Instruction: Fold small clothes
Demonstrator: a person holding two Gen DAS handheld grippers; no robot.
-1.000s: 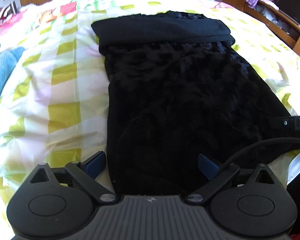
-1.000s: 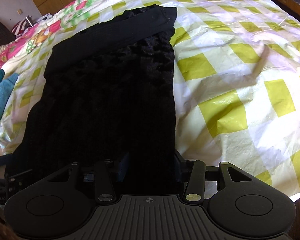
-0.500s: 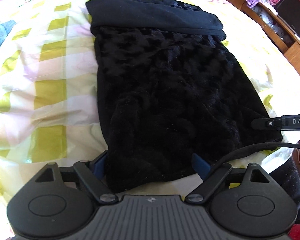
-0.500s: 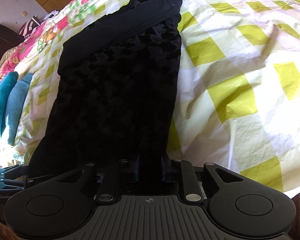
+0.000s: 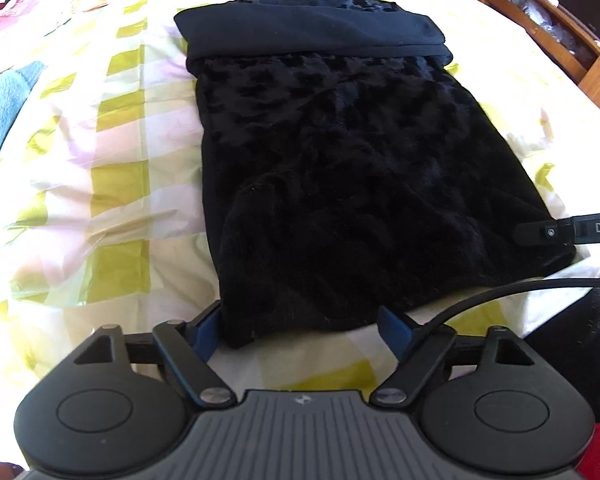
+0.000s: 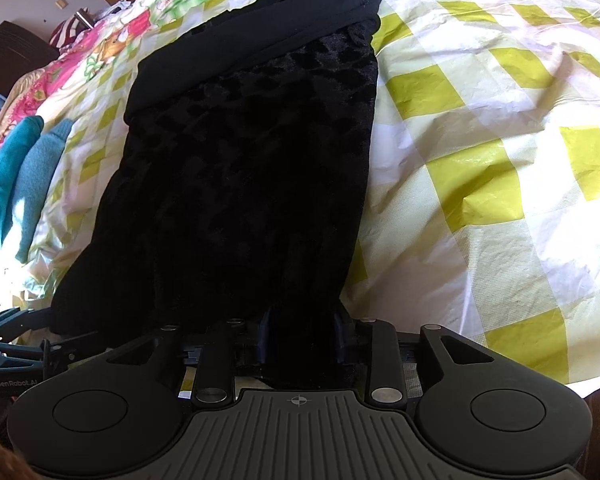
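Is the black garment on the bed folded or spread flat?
Mostly spread flat: the black garment lies long on the bed, only its far end turned over.

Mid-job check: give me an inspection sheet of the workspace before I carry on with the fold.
Surface: bed sheet, yellow-and-white check, creased.
Job's things: black garment lying flat, smooth band at its far end.
Clutter: teal cloth at the garment's left side.
Grippers: left tongs closing, near hem between the pads, not yet pinched; right tongs closed on the garment's near corner, jaws easing open.
Cables: black cable crossing the garment's near right corner.
Surroundings: wooden shelf at right with small items; wooden cabinets beyond the bed.
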